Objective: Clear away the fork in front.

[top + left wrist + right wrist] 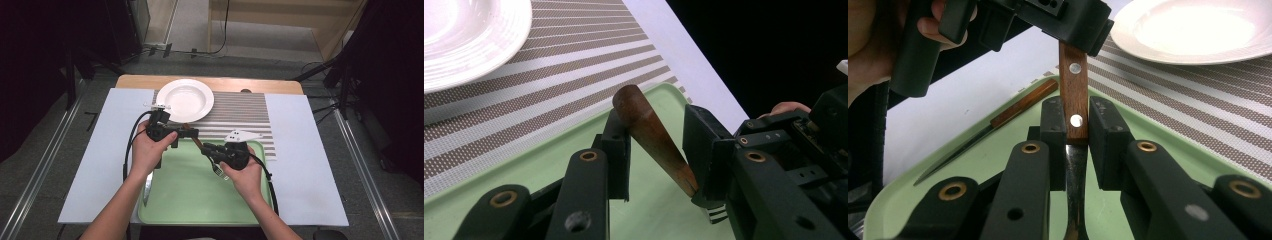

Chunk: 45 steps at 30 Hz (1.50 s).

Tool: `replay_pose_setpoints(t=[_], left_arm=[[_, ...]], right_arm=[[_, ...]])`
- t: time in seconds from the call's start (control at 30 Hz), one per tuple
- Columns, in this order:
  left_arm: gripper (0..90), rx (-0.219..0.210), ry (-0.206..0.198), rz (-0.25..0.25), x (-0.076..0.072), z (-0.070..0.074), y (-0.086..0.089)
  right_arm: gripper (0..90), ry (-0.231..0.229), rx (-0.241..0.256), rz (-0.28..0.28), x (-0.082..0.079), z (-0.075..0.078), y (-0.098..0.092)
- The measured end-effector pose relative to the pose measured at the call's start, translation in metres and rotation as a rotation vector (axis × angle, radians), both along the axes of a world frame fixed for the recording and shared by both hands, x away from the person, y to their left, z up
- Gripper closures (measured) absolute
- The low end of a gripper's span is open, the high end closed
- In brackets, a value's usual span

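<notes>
**A:** Any brand or lettering on show? I can't read a single word on the grippers, the tray or the plate.

**B:** Same here. So, the fork [212, 162]: wooden handle, reddish-brown, two bright metal rivets plain in the right gripper view, and a dark steel neck running down to tines that poke out at centre frame in the high view.

**A:** Where is it sitting?

**B:** Held in the air over the green tray [200, 200], just below centre of the high view, slung between the two tools. The right gripper [1077, 131] has its jaws clamped on the handle near the lower rivet. The left gripper [655, 145] has its jaws either side of the rounded handle end; one pad touches the wood, but there's a gap at the other.

**A:** And the hands?

**B:** Both forearms come up from the bottom edge. The left hand [147, 150] is left of centre, the right hand [242, 167] just right of it, the grippers pointing inward at each other.

**A:** Anything else?

**B:** A knife [993, 127] lies on the tray at its left side, and a white plate [185, 100] sits on the striped mat [240, 112] in the upper middle.
</notes>
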State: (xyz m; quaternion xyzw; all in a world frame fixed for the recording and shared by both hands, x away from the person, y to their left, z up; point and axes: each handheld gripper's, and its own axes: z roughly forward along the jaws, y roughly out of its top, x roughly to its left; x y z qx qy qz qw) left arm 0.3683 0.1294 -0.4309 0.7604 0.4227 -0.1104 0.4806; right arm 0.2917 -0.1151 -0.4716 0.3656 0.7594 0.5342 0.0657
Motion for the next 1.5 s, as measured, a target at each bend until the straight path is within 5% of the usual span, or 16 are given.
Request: replay_pose_setpoints(t=[0.57,0.9,1.1,1.33,1.5], left_arm=[[73.4,-0.051,0.039,-0.028,0.0024,-0.0012,0.0006],[76.1,-0.123,0.086,-0.037,0.0045,-0.0023,0.0055],[76.7,-0.127,0.080,-0.053,0.0023,0.0029,0.0063],[77.1,-0.118,0.073,-0.060,0.0004,0.0060,0.0065],[77.6,-0.107,0.078,-0.060,0.0000,0.0046,0.0072]], right_arm=[[76.7,0.021,-0.008,0.009,0.0019,-0.0041,0.0053],[76.1,0.036,0.028,0.027,0.0034,-0.0046,0.0061],[51.0,0.008,0.030,0.031,0.0035,-0.0002,0.0072],[50.1,0.002,-0.010,0.068,0.0046,0.0026,0.0051],[48.9,0.056,0.010,0.091,0.0051,0.0008,0.0014]])
